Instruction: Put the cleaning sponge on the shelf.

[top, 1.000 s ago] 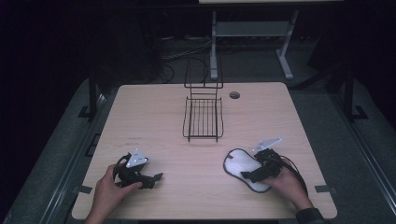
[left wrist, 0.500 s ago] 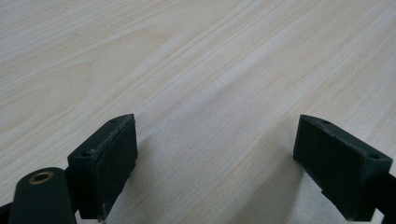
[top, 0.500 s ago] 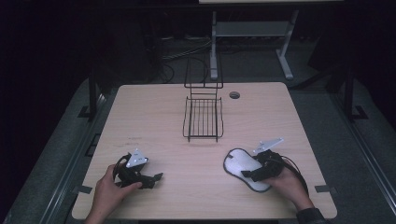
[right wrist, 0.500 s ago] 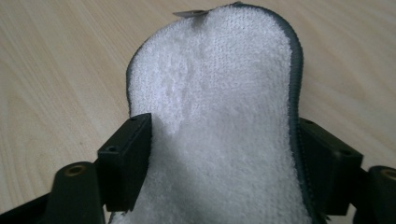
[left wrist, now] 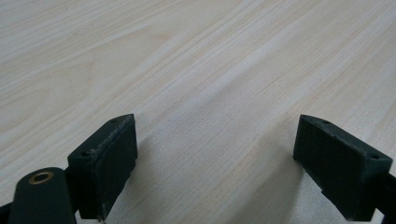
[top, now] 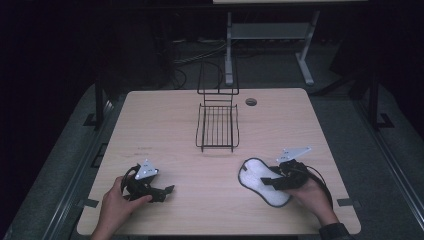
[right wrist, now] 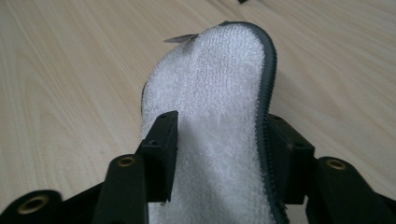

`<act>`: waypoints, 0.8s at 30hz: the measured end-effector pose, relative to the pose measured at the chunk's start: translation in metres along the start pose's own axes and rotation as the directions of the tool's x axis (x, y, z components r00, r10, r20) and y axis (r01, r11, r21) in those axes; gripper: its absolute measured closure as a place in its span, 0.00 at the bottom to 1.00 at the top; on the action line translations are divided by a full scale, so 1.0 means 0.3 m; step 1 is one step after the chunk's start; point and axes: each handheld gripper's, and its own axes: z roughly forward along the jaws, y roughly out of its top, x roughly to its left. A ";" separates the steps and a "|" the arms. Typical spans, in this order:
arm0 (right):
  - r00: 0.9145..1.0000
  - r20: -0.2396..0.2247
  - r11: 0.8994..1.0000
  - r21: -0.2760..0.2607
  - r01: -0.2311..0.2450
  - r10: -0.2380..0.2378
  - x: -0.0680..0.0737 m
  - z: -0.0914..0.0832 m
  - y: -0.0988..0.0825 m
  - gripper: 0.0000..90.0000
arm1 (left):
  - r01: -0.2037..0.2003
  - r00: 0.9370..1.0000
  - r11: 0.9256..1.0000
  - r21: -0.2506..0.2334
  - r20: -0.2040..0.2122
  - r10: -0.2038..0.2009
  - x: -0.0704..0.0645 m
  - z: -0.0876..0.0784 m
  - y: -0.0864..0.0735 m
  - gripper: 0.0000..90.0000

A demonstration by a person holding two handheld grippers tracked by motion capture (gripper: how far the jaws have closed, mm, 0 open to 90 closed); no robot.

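Gripping: right tongs [top: 272, 180], jaws just closing, pads pressed on both sides of the white terry insole with grey stitched edge [top: 260, 176]
Insole place: flat on the near right of the pale wood-grain bench [top: 175, 130], toe end pointing away from the right hand [top: 312, 192]
Left tongs [top: 162, 190]: jaws wide apart, nothing between them, resting on the near left of the bench, held by the left hand [top: 117, 205]
Farther back: black wire rack [top: 218, 127], mid-bench, well apart from both tongs
Far edge: small round dark hole [top: 251, 102] just right of the rack
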 end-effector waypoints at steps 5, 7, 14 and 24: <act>1.000 -0.012 1.000 -0.015 -0.008 0.008 -0.001 -0.013 0.003 0.60 | 0.000 1.000 1.000 0.000 0.000 0.000 0.000 0.000 0.000 0.14; 1.000 -0.016 1.000 -0.024 -0.010 0.010 0.000 -0.019 0.005 0.63 | 0.000 1.000 1.000 0.000 0.000 0.000 0.000 0.000 0.000 0.14; 1.000 -0.026 0.999 -0.044 -0.013 0.012 0.006 -0.036 0.012 0.68 | -0.002 1.000 1.000 0.000 0.000 0.002 0.001 0.000 0.000 0.14; 0.999 -0.038 0.994 -0.104 -0.016 0.012 0.015 -0.074 0.019 0.77 | -0.001 1.000 1.000 0.000 -0.001 0.001 0.000 0.000 0.000 0.14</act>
